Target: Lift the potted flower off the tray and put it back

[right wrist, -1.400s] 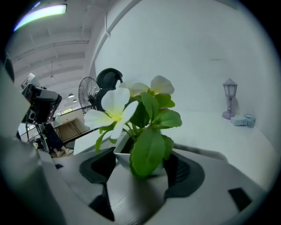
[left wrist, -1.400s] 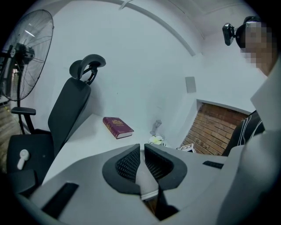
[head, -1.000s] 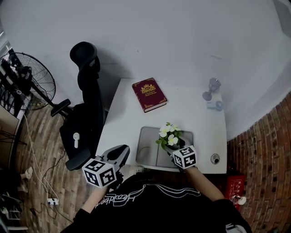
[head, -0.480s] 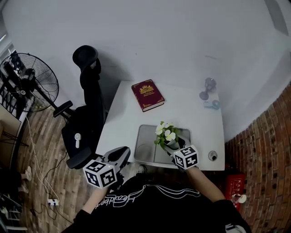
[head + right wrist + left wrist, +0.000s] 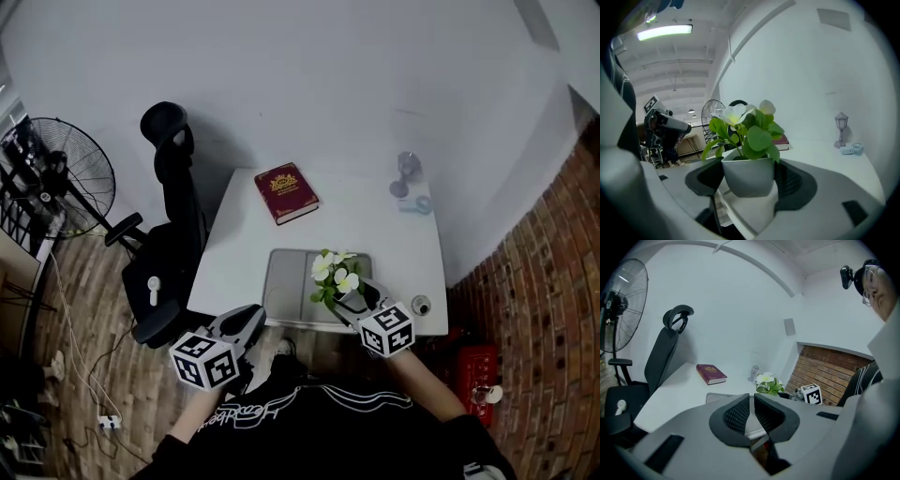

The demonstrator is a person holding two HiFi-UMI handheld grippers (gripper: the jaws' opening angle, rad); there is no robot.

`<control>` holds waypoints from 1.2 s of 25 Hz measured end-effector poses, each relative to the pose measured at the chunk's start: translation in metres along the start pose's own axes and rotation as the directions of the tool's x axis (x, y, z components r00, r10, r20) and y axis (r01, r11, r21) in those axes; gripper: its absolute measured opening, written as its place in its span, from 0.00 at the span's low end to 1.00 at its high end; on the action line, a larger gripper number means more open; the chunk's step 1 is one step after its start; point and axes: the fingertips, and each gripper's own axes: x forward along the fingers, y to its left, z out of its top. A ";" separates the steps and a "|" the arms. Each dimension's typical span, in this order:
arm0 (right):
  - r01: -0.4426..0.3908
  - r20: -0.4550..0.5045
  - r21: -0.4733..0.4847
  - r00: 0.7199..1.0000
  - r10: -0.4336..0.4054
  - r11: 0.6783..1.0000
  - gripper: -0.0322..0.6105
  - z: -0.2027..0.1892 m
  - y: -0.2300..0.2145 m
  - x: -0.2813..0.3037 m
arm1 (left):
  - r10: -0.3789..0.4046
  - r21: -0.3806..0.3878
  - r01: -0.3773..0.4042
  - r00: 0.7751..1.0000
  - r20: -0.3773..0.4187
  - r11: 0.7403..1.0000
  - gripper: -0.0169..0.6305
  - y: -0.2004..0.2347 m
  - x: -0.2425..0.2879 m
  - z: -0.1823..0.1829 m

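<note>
The potted flower point(image 5: 333, 278), white blooms and green leaves in a small white pot point(image 5: 747, 176), hangs in the air over the near right part of the grey tray point(image 5: 289, 277). My right gripper point(image 5: 359, 298) is shut on the pot, one pad on each side of it point(image 5: 749, 178). In the left gripper view the flower point(image 5: 768, 382) shows beyond the jaws. My left gripper point(image 5: 247, 323) is off the table's near left edge, apart from the tray; its jaws are together with nothing between them point(image 5: 751, 411).
A dark red book point(image 5: 286, 193) lies at the table's back left. A small lamp ornament point(image 5: 405, 172) and a pale blue item stand at the back right. A black office chair point(image 5: 167, 234) and a floor fan point(image 5: 66, 173) are left of the white table point(image 5: 412, 253).
The right gripper has risen with the pot, which now hangs higher above the tray. The left gripper has shifted a little beside the table's near edge.
</note>
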 end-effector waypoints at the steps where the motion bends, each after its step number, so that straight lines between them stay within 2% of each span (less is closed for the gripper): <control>1: -0.003 0.008 -0.002 1.000 0.003 1.000 0.58 0.002 0.002 -0.007 | -0.005 0.001 0.005 1.000 -0.002 1.000 0.11 -0.005 0.000 -0.003; 13: -0.053 0.052 -0.004 0.997 0.053 0.999 0.57 -0.007 0.028 -0.068 | -0.051 -0.004 0.051 0.997 -0.051 0.999 0.11 -0.047 0.012 -0.040; 21: -0.033 0.047 0.002 0.998 0.033 0.999 0.57 -0.012 0.024 -0.082 | -0.082 0.006 0.083 0.995 -0.064 0.997 0.11 -0.059 0.022 -0.040; 30: -0.029 0.046 -0.002 0.999 0.029 1.000 0.57 -0.013 0.021 -0.078 | -0.084 0.006 0.085 0.994 -0.071 0.996 0.11 -0.056 0.025 -0.040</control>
